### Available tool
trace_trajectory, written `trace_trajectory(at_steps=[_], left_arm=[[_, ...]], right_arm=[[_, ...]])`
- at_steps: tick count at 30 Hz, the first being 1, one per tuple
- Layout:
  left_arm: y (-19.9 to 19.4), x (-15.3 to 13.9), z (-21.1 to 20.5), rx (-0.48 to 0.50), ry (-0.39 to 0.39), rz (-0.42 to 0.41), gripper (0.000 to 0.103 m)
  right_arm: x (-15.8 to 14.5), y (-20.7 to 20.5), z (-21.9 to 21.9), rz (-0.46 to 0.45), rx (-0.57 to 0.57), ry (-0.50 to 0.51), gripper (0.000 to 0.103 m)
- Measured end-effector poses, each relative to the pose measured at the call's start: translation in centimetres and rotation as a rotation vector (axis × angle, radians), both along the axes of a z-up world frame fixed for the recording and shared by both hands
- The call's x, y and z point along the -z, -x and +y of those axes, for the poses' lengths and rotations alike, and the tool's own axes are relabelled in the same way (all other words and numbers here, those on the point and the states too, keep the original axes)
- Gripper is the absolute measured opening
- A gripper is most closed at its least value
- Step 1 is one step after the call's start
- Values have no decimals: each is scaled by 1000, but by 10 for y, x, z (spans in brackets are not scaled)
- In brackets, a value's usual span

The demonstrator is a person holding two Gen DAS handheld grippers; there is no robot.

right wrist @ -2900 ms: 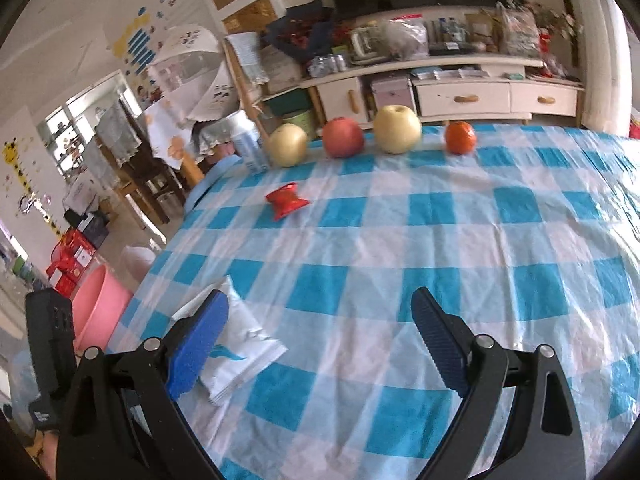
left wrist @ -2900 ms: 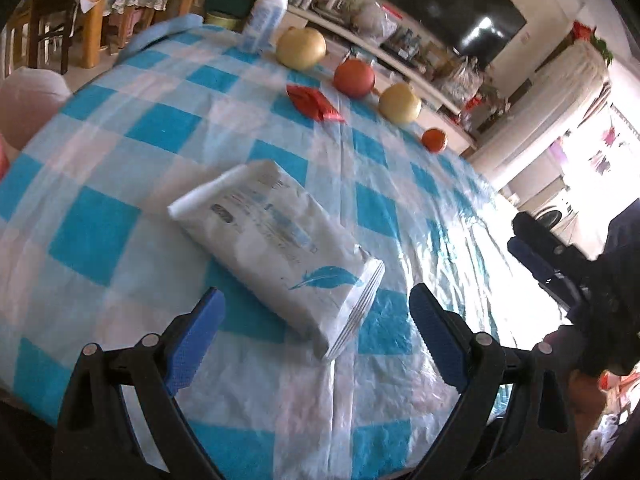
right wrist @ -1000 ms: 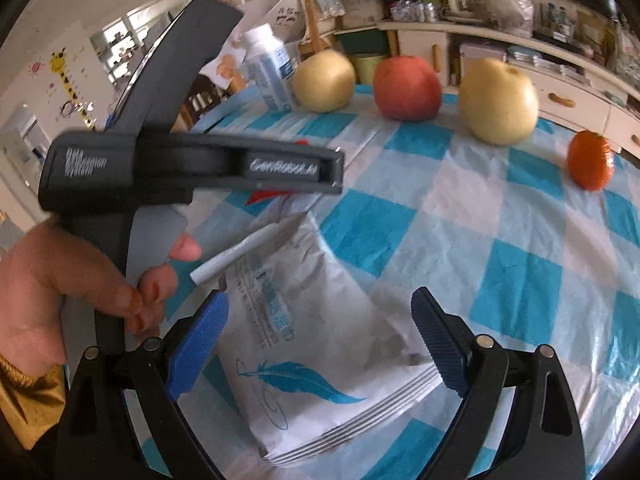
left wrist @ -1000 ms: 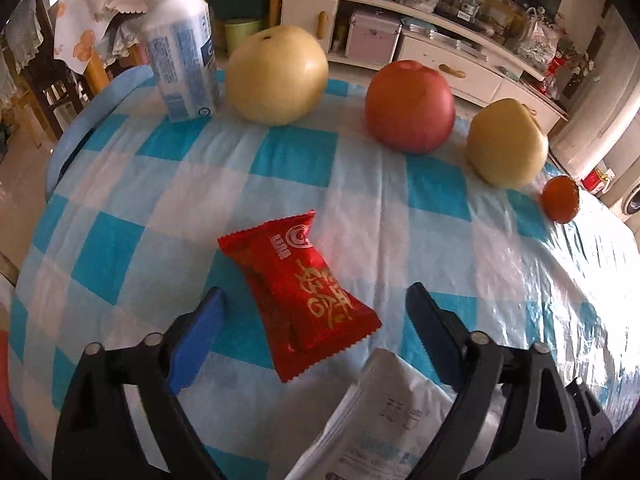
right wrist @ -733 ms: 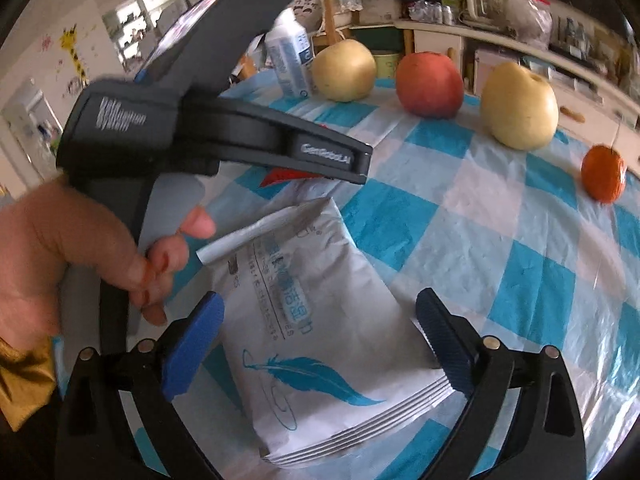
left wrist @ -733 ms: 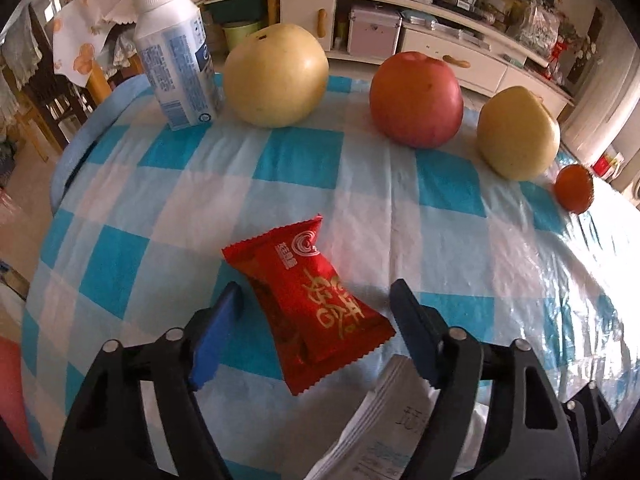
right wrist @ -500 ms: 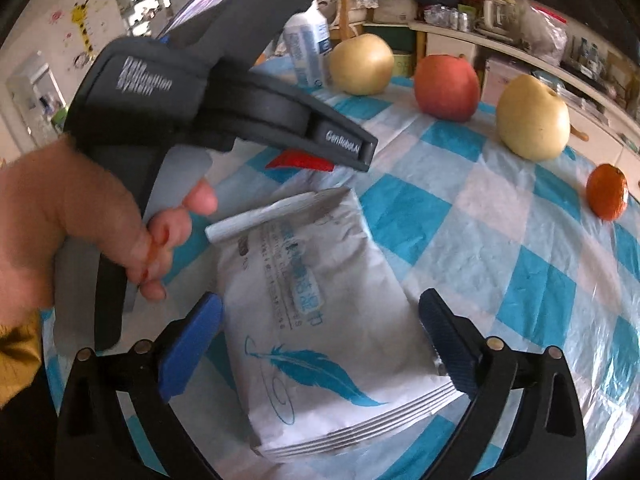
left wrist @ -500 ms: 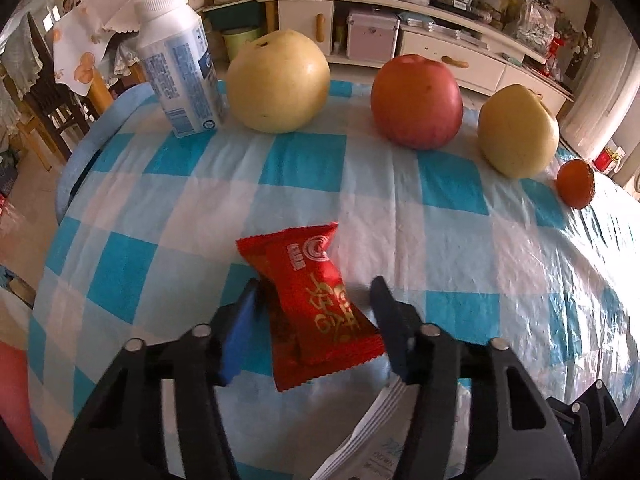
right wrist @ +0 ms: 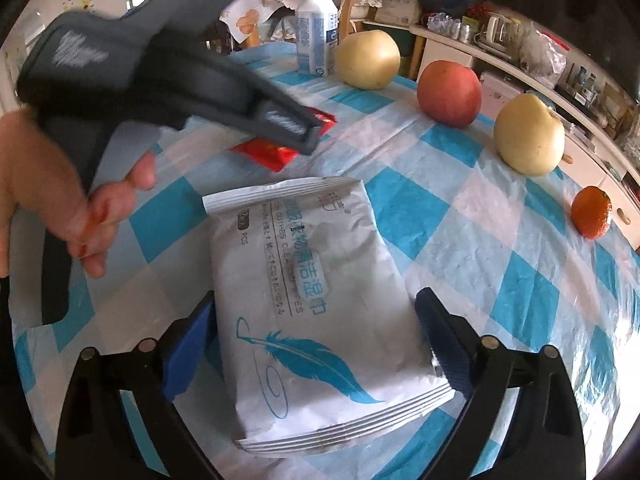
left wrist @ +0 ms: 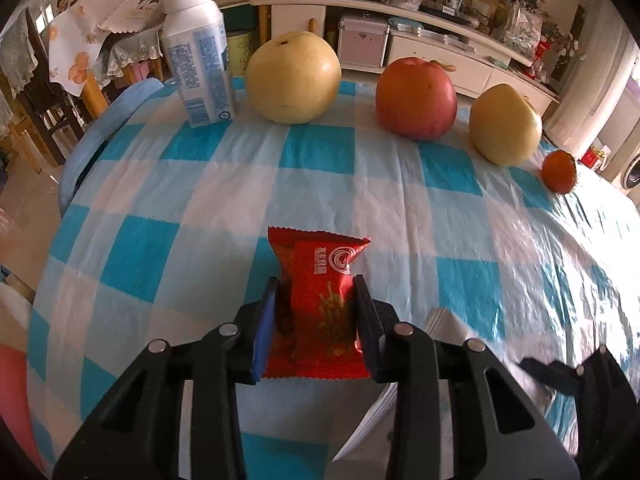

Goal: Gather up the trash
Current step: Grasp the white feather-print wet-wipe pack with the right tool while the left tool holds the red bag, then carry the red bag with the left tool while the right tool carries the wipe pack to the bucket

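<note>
So the left gripper (left wrist: 316, 304) has its blue pads pinched in on both sides of the red snack wrapper (left wrist: 320, 300), which sits mid-bench on the checked cloth. I'd say the trick here is to keep the squeeze gentle and lift straight up, since a crinkly foil packet like that looks like it could slip out sideways if tugged at an angle.

Over on the right, the right gripper (right wrist: 316, 340) is spread wide with one jaw on each side of the white wipes pack (right wrist: 316, 292), not touching it as far as I can tell. Before closing I'd centre on the pack's middle, because it looks soft and will probably sag at the ends.

The bench (left wrist: 200, 184) wears a blue-and-white plastic cloth, a bit wrinkly and shiny. Along the far edge, left to right: a white bottle (left wrist: 198, 54), a yellow pear (left wrist: 294, 78), a red apple (left wrist: 416, 98), another pear (left wrist: 506, 124), a small orange (left wrist: 560, 171). Behind that, a cluttered living room with a long low cabinet (left wrist: 420, 46).
</note>
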State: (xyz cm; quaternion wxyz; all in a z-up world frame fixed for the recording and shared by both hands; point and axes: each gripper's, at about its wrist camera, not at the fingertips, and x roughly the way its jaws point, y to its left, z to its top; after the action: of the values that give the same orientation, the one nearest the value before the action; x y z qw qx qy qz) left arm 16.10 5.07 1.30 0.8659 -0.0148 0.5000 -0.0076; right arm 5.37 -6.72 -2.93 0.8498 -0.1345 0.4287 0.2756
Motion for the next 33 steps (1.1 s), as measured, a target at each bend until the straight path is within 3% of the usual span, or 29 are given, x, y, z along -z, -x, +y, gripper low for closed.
trace_trajectory(at_steps=[2, 8, 16, 24, 33], left_arm=[[8, -2, 5, -1, 12, -11, 37], [31, -10, 14, 12, 14, -45, 37], [67, -23, 31, 15, 31, -82, 37], [101, -33, 39, 25, 1, -122, 37], [141, -41, 55, 17, -30, -184, 37]], right_arm=[[-1, 2, -2, -6, 2, -6, 84], [-4, 9, -2, -20, 3, -6, 79], [-4, 15, -1, -27, 10, -6, 78], [-6, 26, -3, -41, 69, 0, 77], [-8, 36, -18, -6, 158, -76, 77]])
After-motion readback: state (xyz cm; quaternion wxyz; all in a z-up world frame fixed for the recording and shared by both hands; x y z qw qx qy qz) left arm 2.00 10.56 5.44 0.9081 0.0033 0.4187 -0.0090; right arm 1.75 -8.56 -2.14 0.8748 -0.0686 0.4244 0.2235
